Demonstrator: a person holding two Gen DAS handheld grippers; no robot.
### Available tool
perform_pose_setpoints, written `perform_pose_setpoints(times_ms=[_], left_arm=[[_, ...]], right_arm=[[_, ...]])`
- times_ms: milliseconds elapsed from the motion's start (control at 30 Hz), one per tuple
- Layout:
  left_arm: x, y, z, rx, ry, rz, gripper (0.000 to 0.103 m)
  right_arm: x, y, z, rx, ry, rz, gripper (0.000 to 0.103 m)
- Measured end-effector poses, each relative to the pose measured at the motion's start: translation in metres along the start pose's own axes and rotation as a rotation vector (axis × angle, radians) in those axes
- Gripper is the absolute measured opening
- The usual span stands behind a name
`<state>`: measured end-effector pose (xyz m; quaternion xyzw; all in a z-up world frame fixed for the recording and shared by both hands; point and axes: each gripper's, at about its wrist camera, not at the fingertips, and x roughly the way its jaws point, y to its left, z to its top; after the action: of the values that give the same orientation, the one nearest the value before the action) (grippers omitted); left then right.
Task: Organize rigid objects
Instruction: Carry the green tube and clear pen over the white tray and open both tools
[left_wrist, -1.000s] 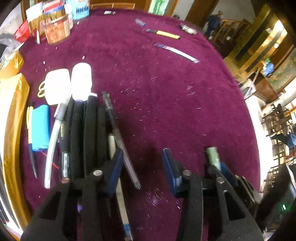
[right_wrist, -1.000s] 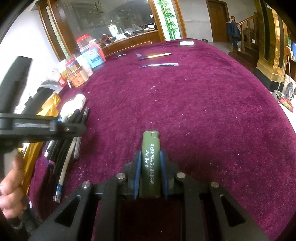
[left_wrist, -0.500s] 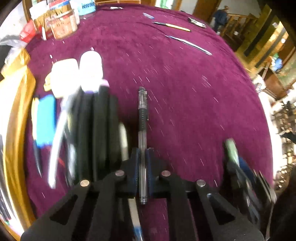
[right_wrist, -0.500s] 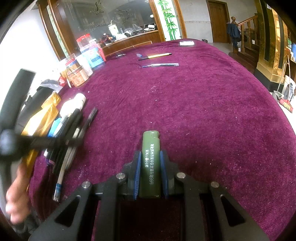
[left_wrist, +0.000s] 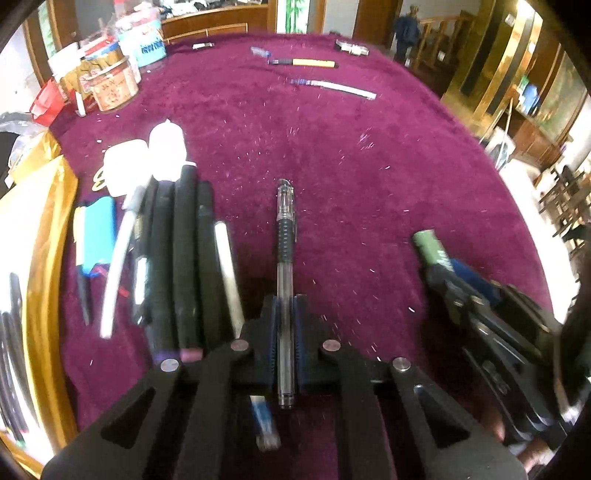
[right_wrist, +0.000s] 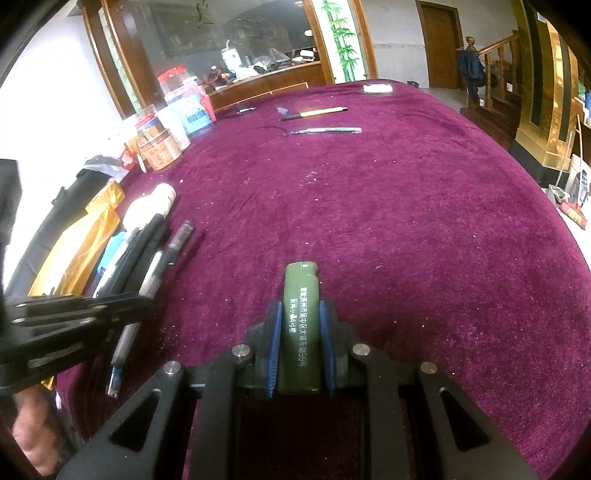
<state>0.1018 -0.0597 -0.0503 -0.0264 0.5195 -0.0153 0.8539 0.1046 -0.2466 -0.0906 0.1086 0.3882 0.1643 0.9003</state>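
My left gripper (left_wrist: 285, 310) is shut on a clear gel pen with a black grip (left_wrist: 285, 236), held above the purple cloth and pointing away. To its left lies a row of black markers (left_wrist: 184, 254), a white pen (left_wrist: 227, 266), a blue case (left_wrist: 98, 236) and a white bottle (left_wrist: 167, 146). My right gripper (right_wrist: 300, 314) is shut on a green lighter (right_wrist: 300, 310) with white lettering; it also shows in the left wrist view (left_wrist: 430, 245). In the right wrist view the gel pen (right_wrist: 177, 240) sticks out of the left gripper (right_wrist: 122, 301) beside the marker row (right_wrist: 140, 251).
At the far side lie a yellow pen (left_wrist: 306, 62), a white-and-blue pen (left_wrist: 332, 85) and a small packet (right_wrist: 377, 88). Jars and boxes (left_wrist: 110, 85) stand at the back left. A gold bag (left_wrist: 26, 236) lies along the left edge. The table's right edge curves away.
My left gripper has closed on the gel pen that lay beside the markers and lifted it, swinging it straight ahead. The right gripper has held still with the lighter.
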Motion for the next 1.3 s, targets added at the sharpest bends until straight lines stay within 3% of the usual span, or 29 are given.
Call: perform_pose_setpoints(times_ms=[100, 200, 300, 400, 500, 667, 900, 1067, 1300], left_arm=[[-0.031, 0.01, -0.014, -0.026, -0.041, -0.085, 0.006], [-0.067, 0.02, -0.024, -0.037, -0.113, -0.106, 0.006], [-0.1, 0.045, -0.036, -0.074, -0.174, -0.127, 0.006], [-0.126, 0.085, -0.049, -0.148, -0.224, -0.119, 0.006], [-0.14, 0.127, -0.06, -0.233, -0.256, -0.077, 0.006], [-0.148, 0.184, -0.074, -0.364, -0.275, -0.034, 0.006], [-0.15, 0.248, -0.08, -0.456, -0.275, 0.044, 0.006], [-0.132, 0.295, -0.061, -0.505, -0.233, 0.078, 0.006], [-0.105, 0.326, -0.035, -0.528, -0.178, 0.115, 0.006]], right_arm=[[0.0, 0.005, -0.001, -0.033, -0.001, -0.001, 0.018], [-0.002, 0.007, 0.0, -0.038, -0.012, 0.0, 0.018], [-0.016, 0.007, -0.004, -0.035, -0.098, 0.013, 0.018], [-0.024, 0.012, -0.007, 0.024, -0.105, 0.115, 0.018], [-0.034, 0.04, -0.008, 0.007, -0.119, 0.19, 0.018], [-0.047, 0.119, -0.001, -0.118, -0.128, 0.347, 0.018], [-0.017, 0.218, 0.01, -0.233, -0.035, 0.527, 0.018], [0.008, 0.272, 0.018, -0.321, 0.019, 0.567, 0.018], [0.061, 0.316, 0.036, -0.376, 0.119, 0.499, 0.018]])
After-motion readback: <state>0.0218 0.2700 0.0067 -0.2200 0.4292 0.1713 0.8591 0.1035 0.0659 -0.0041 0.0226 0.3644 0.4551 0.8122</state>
